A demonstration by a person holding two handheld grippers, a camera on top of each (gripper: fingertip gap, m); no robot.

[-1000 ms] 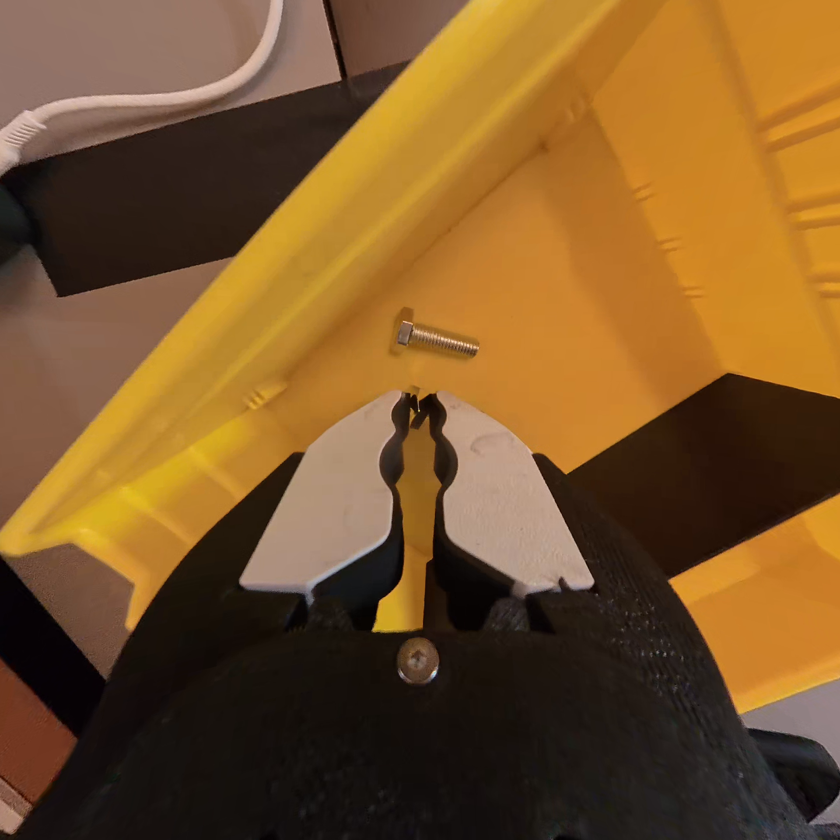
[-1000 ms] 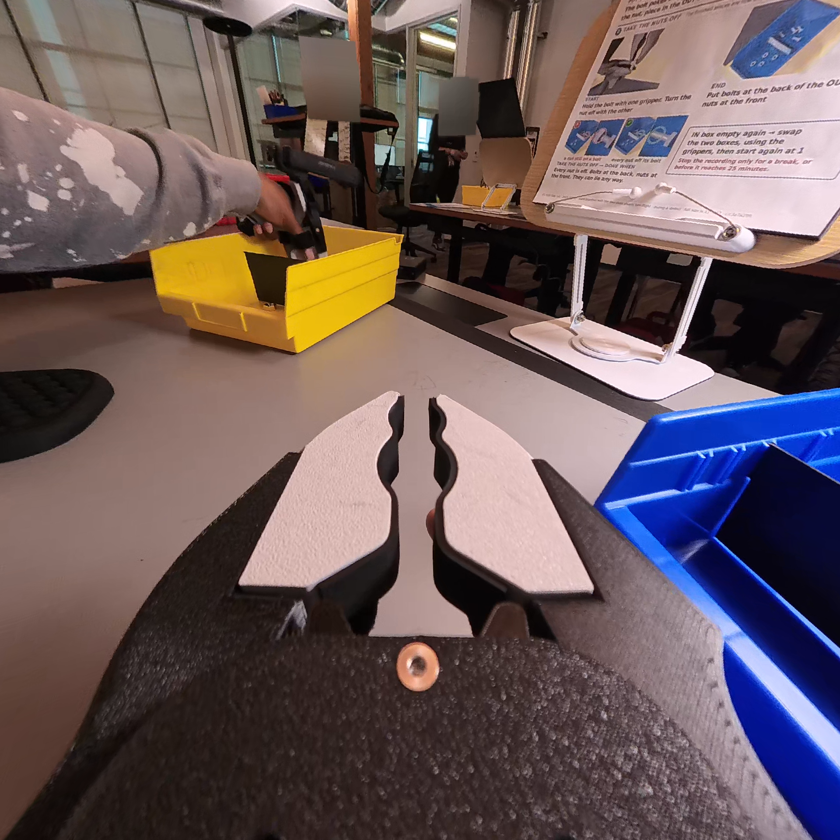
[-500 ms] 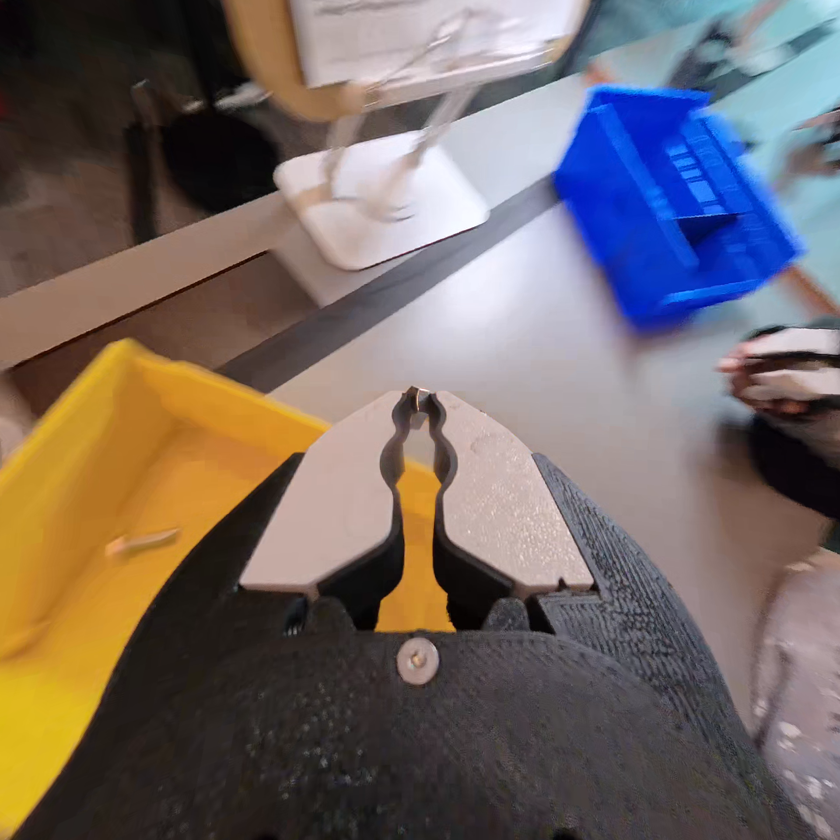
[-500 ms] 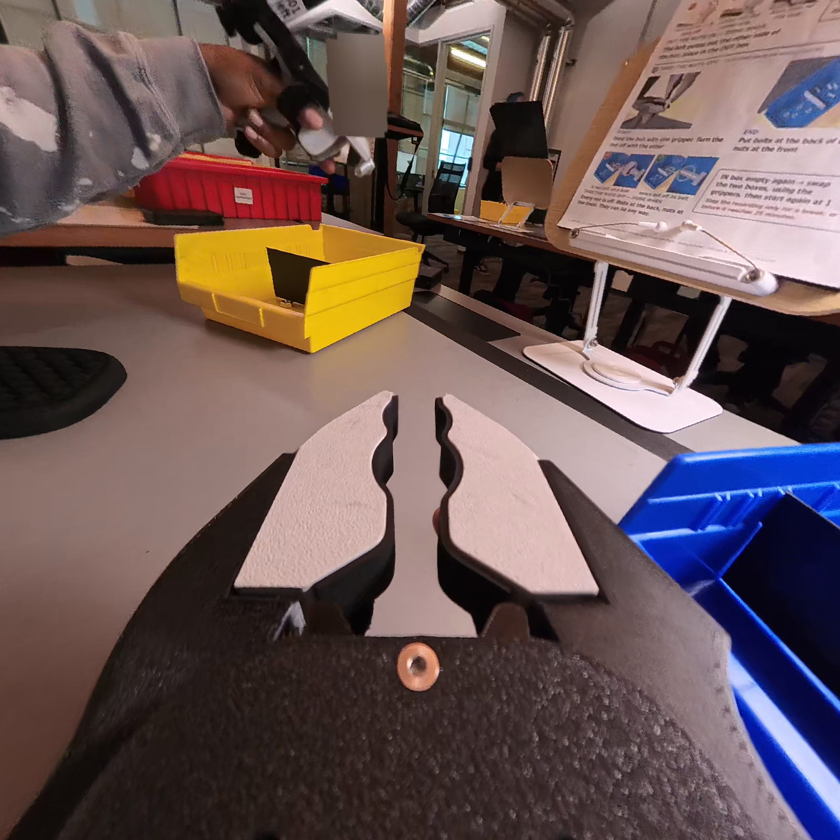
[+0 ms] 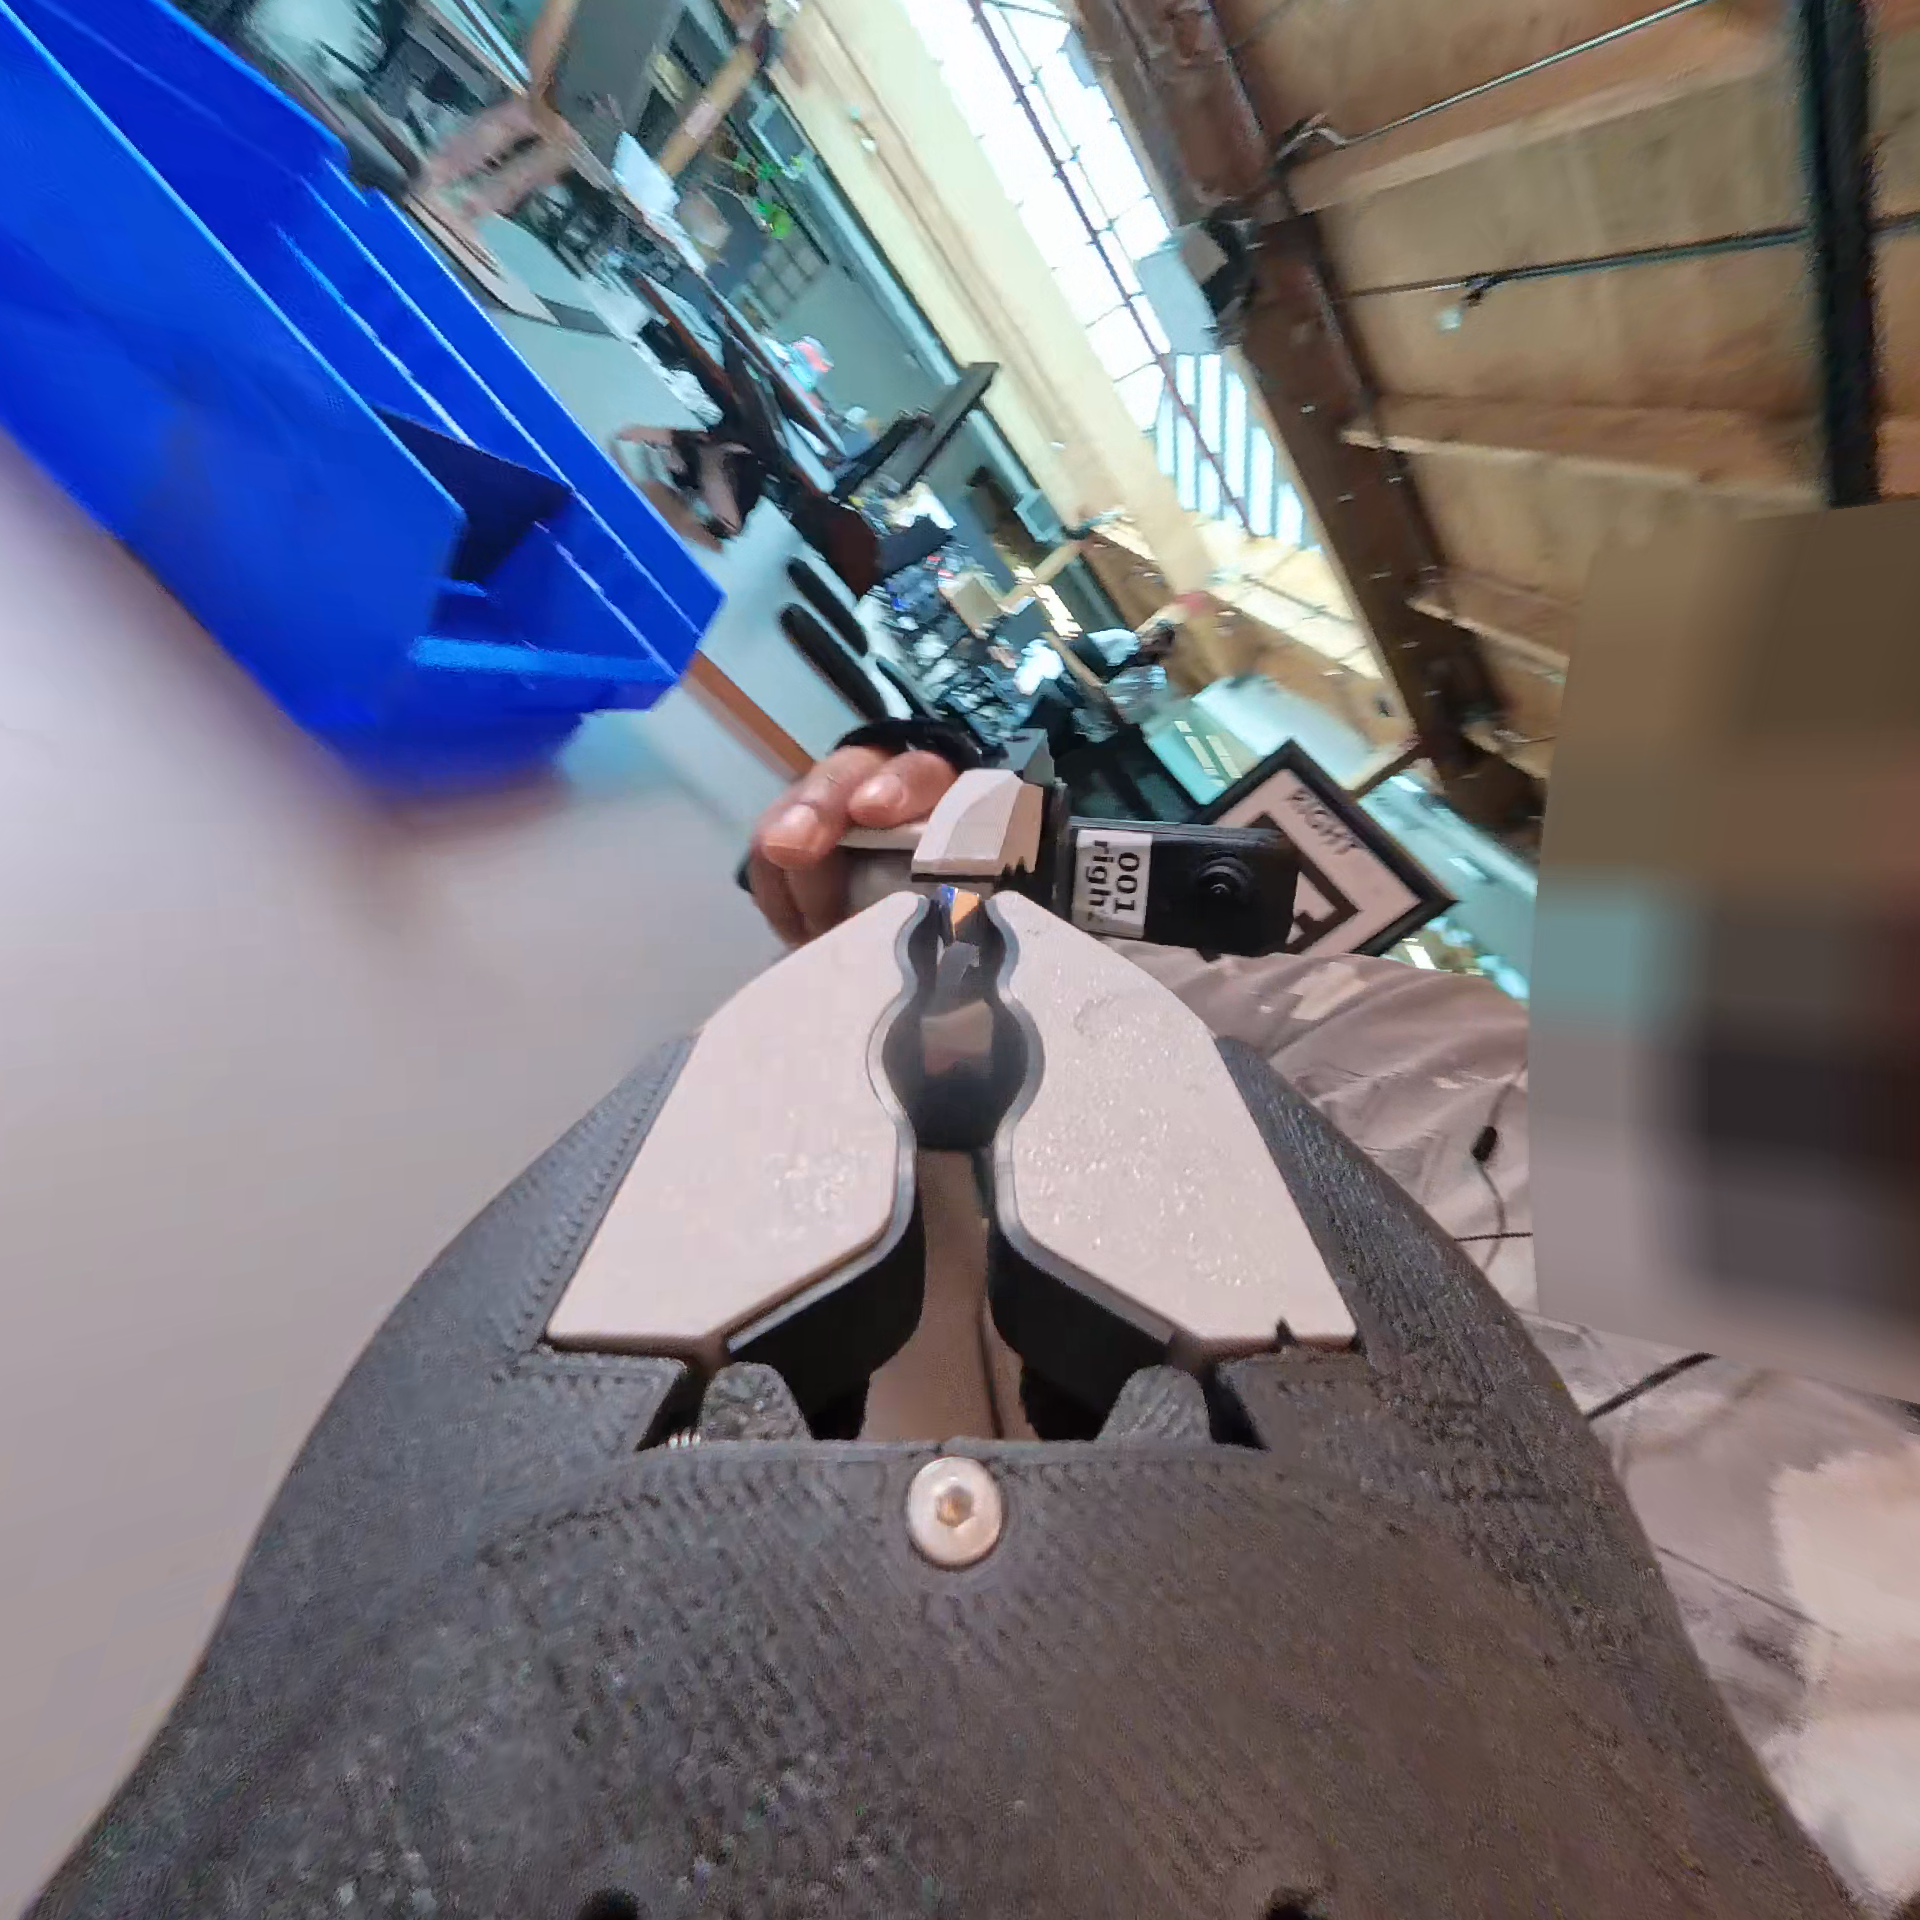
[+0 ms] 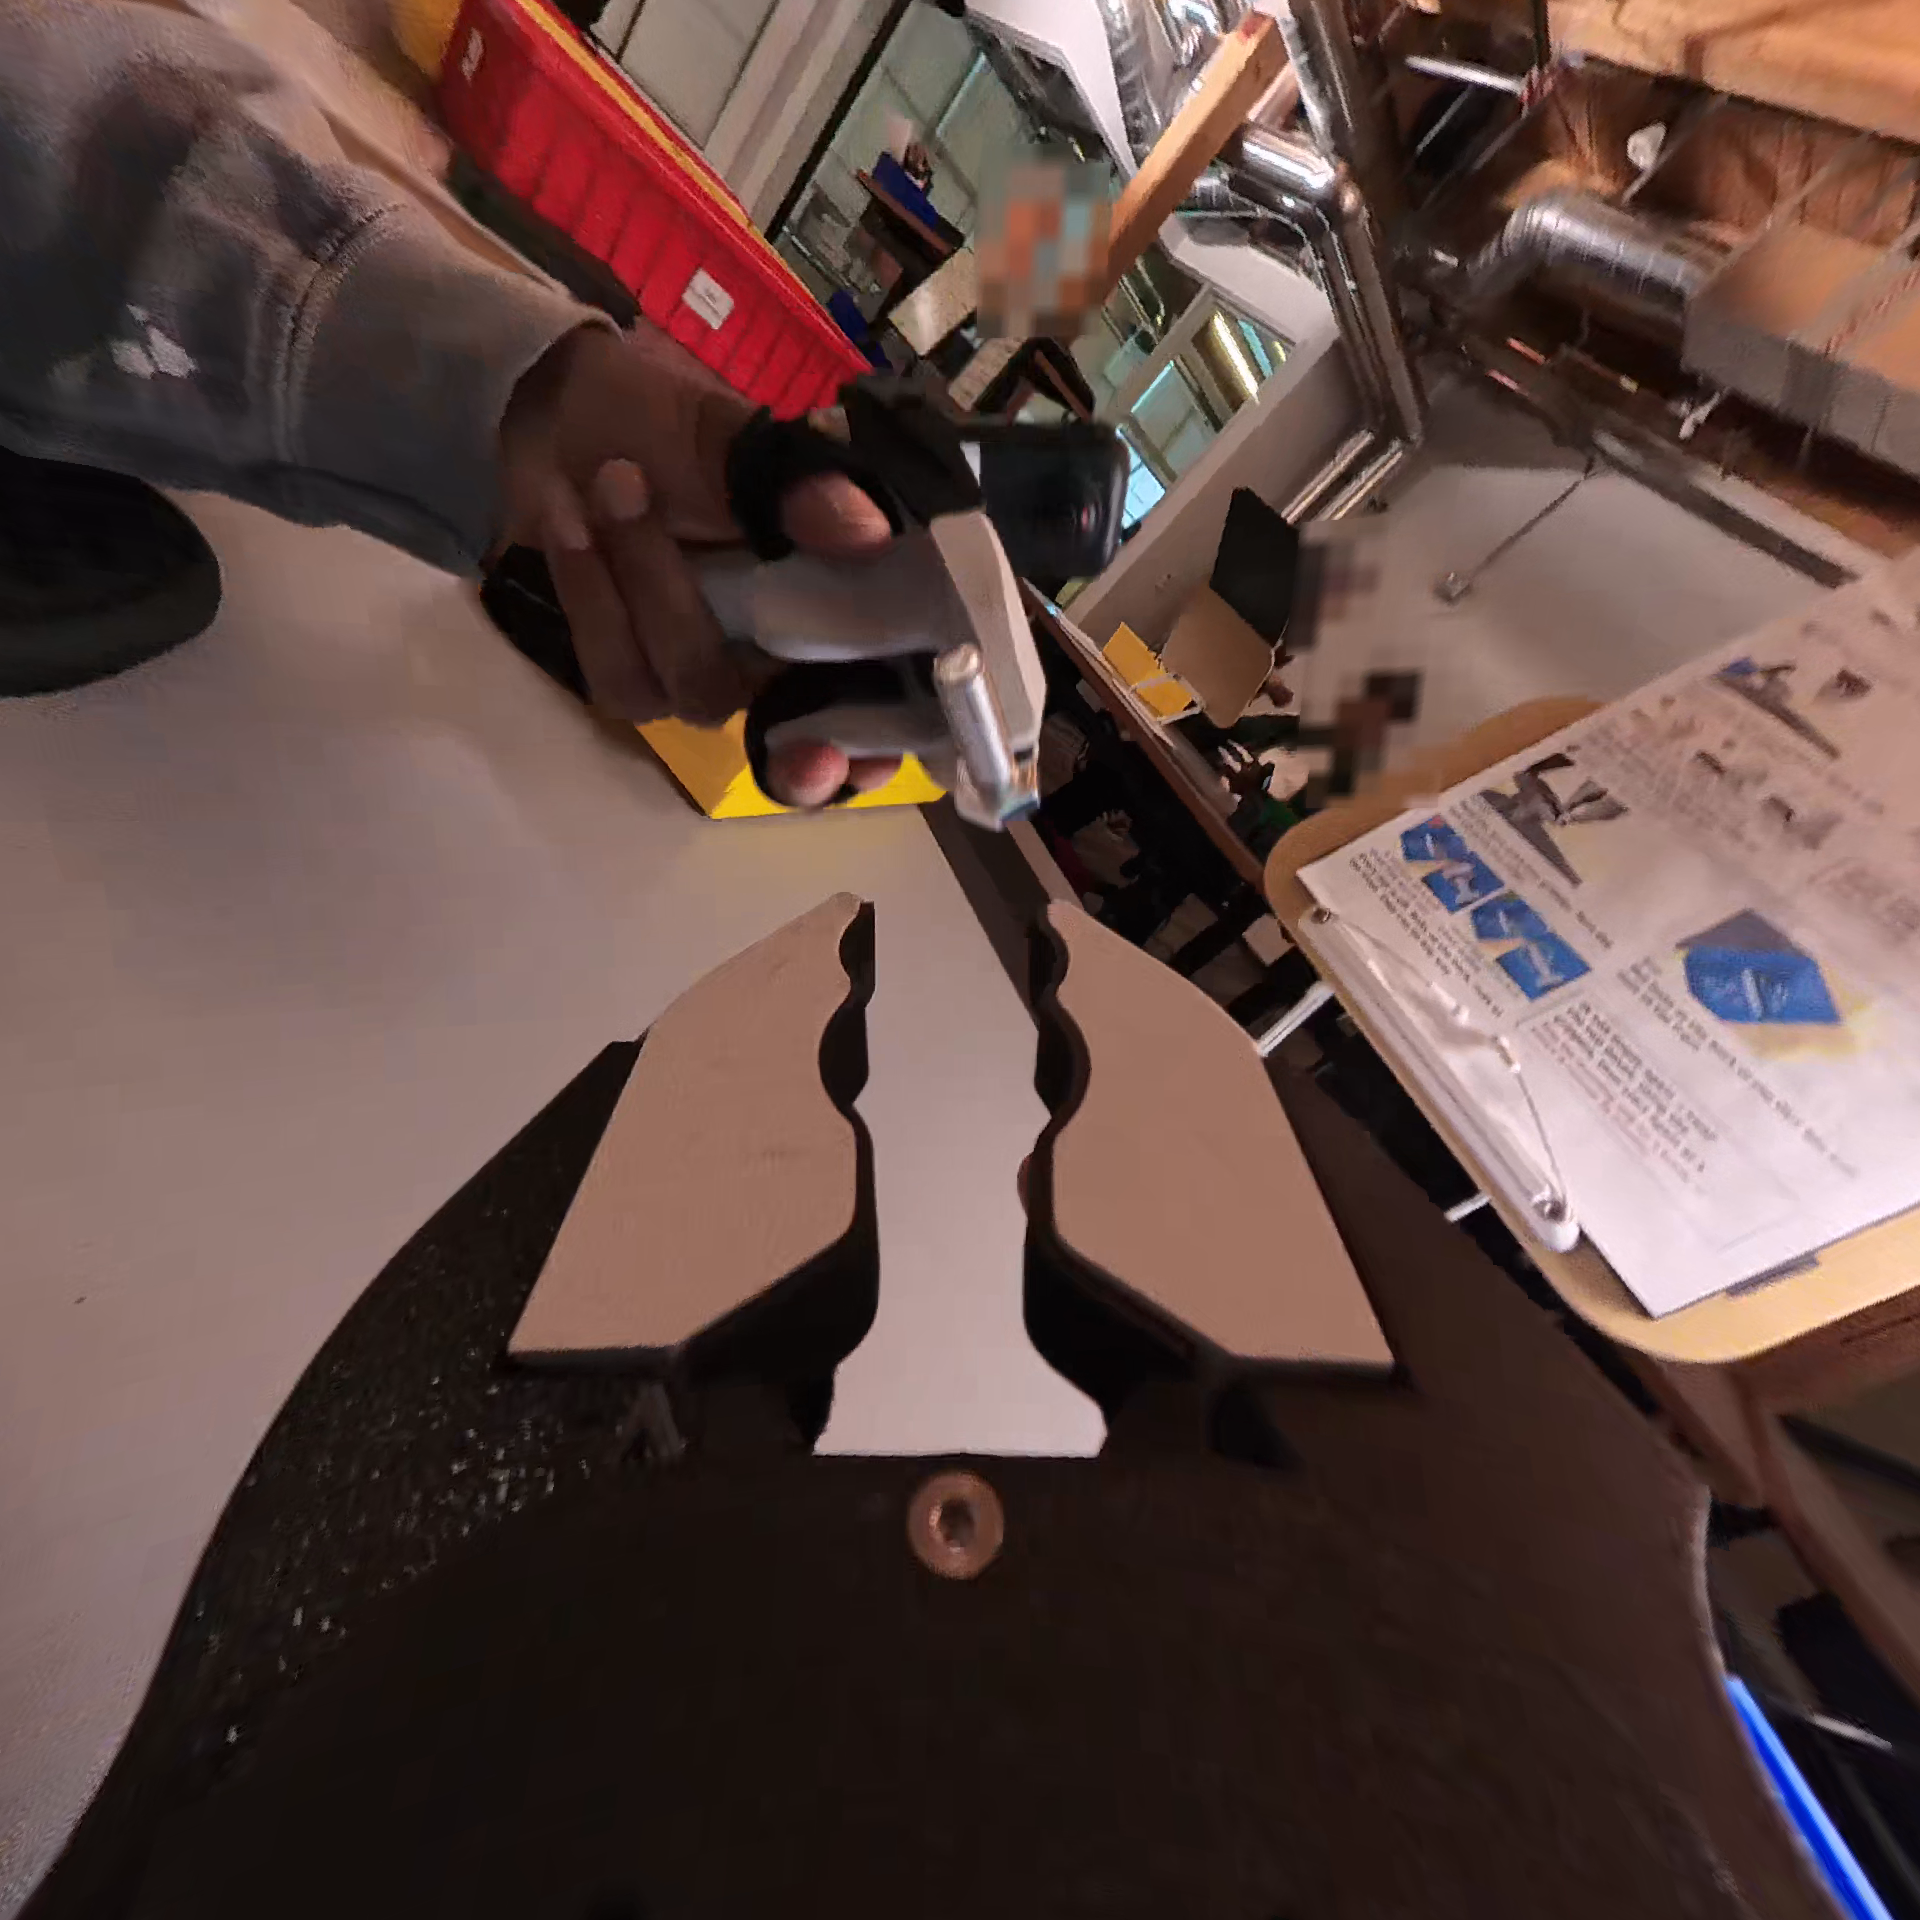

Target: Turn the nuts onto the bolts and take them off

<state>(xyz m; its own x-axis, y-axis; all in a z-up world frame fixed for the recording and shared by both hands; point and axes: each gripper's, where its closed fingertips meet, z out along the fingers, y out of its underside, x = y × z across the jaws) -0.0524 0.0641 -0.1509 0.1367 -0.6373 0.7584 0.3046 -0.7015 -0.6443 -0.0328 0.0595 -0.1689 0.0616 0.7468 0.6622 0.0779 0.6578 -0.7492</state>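
Observation:
My left gripper [image 5: 953, 909] is shut on a silver bolt [image 5: 951, 940], pinched at the fingertips. In the right wrist view a hand holds the left gripper's fingers [image 6: 982, 592] in the air, and the bolt [image 6: 977, 732] sticks out downward from them. The bolt's lower end is wider; I cannot tell whether that is a head or a nut. My right gripper [image 6: 956, 920] is open and empty, just below and in front of the bolt. Its fingers [image 5: 977, 831] show close beyond the left gripper's tips.
A blue bin [image 5: 312, 436] stands on the grey table [image 5: 260, 1039]. A yellow bin [image 6: 717, 774] is partly hidden behind the hand. A red bin [image 6: 623, 197] sits farther back. An instruction sheet on a stand [image 6: 1621, 1018] is to the right, and a black pad [image 6: 94, 592] to the left. Both grippers' tips are close together, under 4 cm apart.
My left gripper rose out of the yellow bin with the bolt and swung over to face the right gripper. My right gripper lifted, tilted and opened wider.

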